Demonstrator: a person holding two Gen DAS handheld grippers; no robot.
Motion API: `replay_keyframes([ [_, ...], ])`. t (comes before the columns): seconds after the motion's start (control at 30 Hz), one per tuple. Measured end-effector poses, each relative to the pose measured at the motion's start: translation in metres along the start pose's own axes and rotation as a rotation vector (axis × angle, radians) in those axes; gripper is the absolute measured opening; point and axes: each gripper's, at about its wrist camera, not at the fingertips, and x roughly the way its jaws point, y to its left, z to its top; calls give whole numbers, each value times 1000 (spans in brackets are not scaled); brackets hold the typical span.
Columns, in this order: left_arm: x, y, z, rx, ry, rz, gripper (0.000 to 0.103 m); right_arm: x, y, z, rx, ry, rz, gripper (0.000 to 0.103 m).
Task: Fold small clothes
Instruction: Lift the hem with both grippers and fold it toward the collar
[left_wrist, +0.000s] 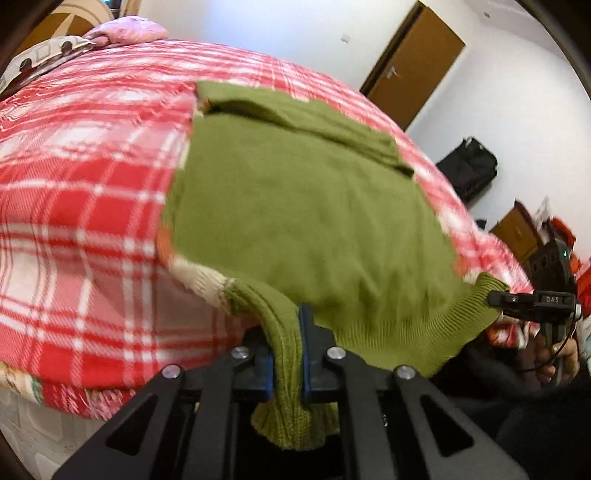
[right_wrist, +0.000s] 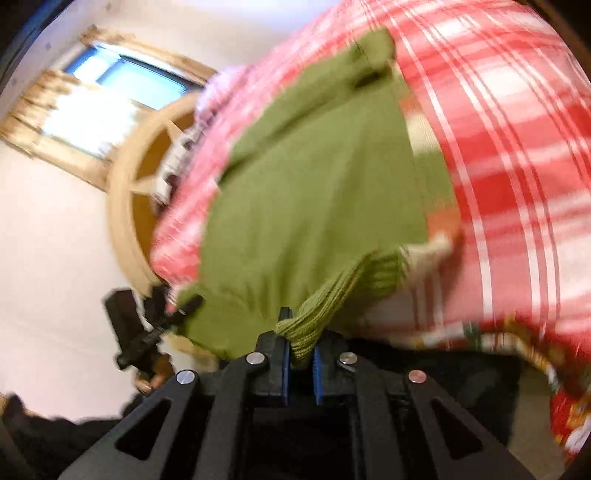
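Your left gripper (left_wrist: 287, 354) is clamped on the ribbed hem of the green knit sweater (left_wrist: 295, 206), the blue pads pinching a bunched fold of ribbing that hangs out below them. It reaches in level at the near edge of the bed, pointing along the sweater's length. Your right gripper (right_wrist: 300, 350) is likewise closed on the hem, at the other corner, with the ribbing squeezed between its blue pads. From the left wrist view that gripper sits at the far right, nipping the hem corner, and the letters "DAS" read on its black body; your right hand (left_wrist: 554, 354) wraps the handle beneath. The sweater lies spread on the red and white plaid blanket (left_wrist: 81, 206), its hem end raised off the bed's edge between your two grippers, a sleeve folded across its far end.
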Motion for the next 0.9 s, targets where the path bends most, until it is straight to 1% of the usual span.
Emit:
replay_keyframes([
  [0.1, -3, 5, 29, -40, -21, -25, 11, -8, 4, 35, 5, -59, 53, 9],
  [0.2, 0, 8, 64, -75, -43, -30, 11, -3, 0, 72, 28, -102, 55, 9],
  [0.3, 7, 9, 95, -69, -59, 5, 11, 10, -8, 98, 61, -130, 51, 9],
  [0.4, 18, 14, 115, -67, -68, 44, 11, 24, -17, 121, 90, -148, 34, 9],
  [0.47, 29, 22, 127, -97, -49, 50, 11, 31, -27, 131, 97, -151, -5, 9],
  [0.57, 51, 32, 140, -138, -6, 85, 11, 44, -36, 139, 96, -153, -56, 9],
  [0.63, 62, 38, 146, -163, 37, 102, 12, 47, -35, 142, 77, -181, -91, 9],
  [0.73, 69, 47, 151, -196, 95, 79, 14, 39, -26, 143, 11, -240, -110, 10],
  [0.8, 65, 48, 154, -173, 110, 59, 16, 32, -16, 140, -55, -257, -105, 10],
  [0.83, 63, 47, 155, -153, 122, 55, 20, 30, -11, 138, -83, -258, -92, 12],
  [0.87, 61, 47, 156, -130, 133, 62, 29, 27, -7, 134, -96, -252, -72, 31],
  [0.9, 58, 48, 157, -104, 137, 84, 36, 25, -7, 131, -92, -246, -47, 48],
])
